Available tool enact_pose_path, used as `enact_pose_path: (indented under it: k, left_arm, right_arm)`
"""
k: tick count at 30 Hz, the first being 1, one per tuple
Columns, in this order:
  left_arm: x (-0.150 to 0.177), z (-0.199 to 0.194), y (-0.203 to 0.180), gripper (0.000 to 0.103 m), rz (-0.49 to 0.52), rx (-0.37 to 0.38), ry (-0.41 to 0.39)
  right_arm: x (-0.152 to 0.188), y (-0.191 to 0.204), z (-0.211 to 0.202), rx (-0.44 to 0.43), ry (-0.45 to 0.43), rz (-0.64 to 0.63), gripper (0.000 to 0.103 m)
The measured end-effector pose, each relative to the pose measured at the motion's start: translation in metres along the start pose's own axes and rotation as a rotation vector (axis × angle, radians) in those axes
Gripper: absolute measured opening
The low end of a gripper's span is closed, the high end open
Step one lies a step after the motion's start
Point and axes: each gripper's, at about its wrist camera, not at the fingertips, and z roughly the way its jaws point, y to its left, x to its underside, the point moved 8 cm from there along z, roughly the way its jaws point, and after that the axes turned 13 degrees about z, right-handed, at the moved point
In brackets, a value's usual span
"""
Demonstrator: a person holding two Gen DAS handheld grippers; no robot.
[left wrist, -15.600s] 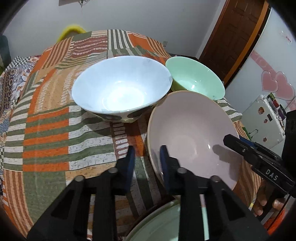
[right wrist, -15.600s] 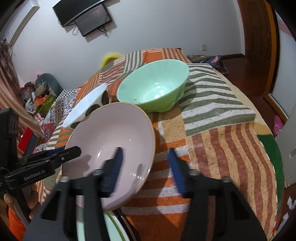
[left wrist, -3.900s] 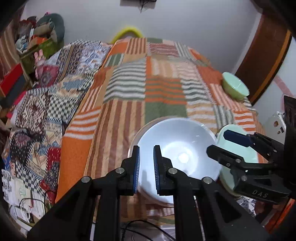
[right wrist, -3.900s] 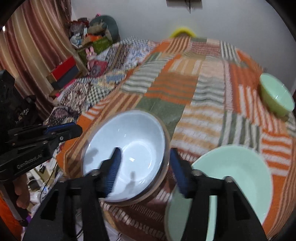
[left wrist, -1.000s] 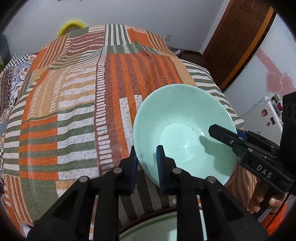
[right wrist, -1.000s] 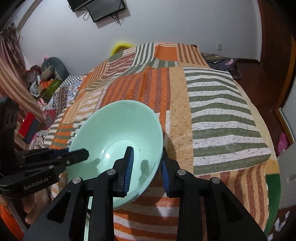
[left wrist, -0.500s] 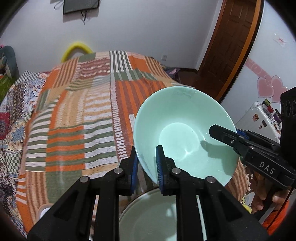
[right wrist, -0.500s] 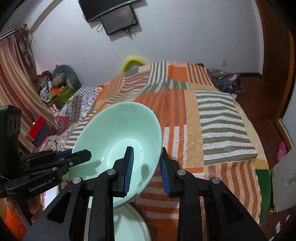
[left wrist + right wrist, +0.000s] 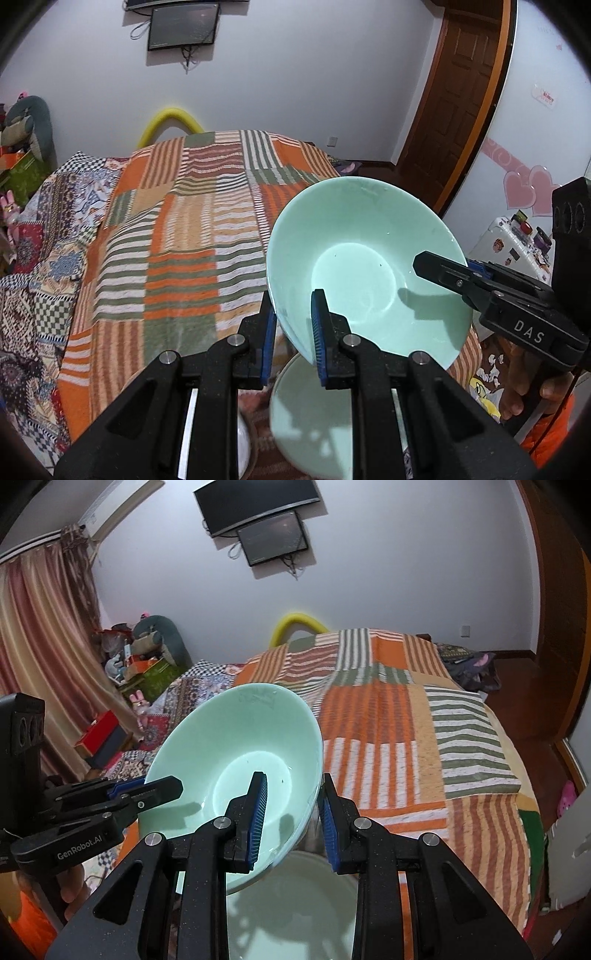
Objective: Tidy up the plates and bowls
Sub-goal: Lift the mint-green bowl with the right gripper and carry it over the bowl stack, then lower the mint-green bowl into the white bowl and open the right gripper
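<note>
Both grippers hold one mint green bowl [image 9: 369,258] in the air, tilted, above the near end of the bed. My left gripper [image 9: 293,325] is shut on its left rim, one finger inside and one outside. My right gripper [image 9: 293,805] is shut on its right rim the same way; the bowl also shows in the right wrist view [image 9: 229,760]. Below it lies a pale green plate [image 9: 310,417], also in the right wrist view [image 9: 295,915]. The edge of a white bowl [image 9: 244,443] shows beside the plate, mostly hidden by my left gripper.
A patchwork striped bedspread [image 9: 184,240] covers the bed [image 9: 406,746]. A wooden door [image 9: 461,110] stands at the right. A screen [image 9: 273,542] hangs on the far wall. Clutter and boxes [image 9: 140,664] lie by the curtain at the left.
Both grippers have lifted the green bowl higher off the bedspread and drawn it back over the plate. The view now takes in more of the wall.
</note>
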Motion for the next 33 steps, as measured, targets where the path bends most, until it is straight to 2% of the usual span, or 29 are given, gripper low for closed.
enact_pose_path:
  k: [10, 17, 23, 33]
  left_arm:
    - [0.042, -0.053, 0.041, 0.018, -0.048, -0.069, -0.005]
    - [0.076, -0.076, 0.07, 0.018, -0.097, -0.115, 0.01]
    - [0.102, -0.083, 0.091, 0.018, -0.132, -0.135, 0.031]
    - [0.132, -0.075, 0.11, 0.018, -0.167, -0.123, 0.071]
  right_arm:
    - [0.034, 0.05, 0.009, -0.067, 0.038, -0.033, 0.026]
    - [0.062, 0.082, 0.019, -0.107, 0.077, -0.054, 0.026]
    - [0.084, 0.101, 0.035, -0.136, 0.128, -0.051, 0.026]
    - [0.109, 0.112, 0.055, -0.123, 0.187, -0.037, 0.027]
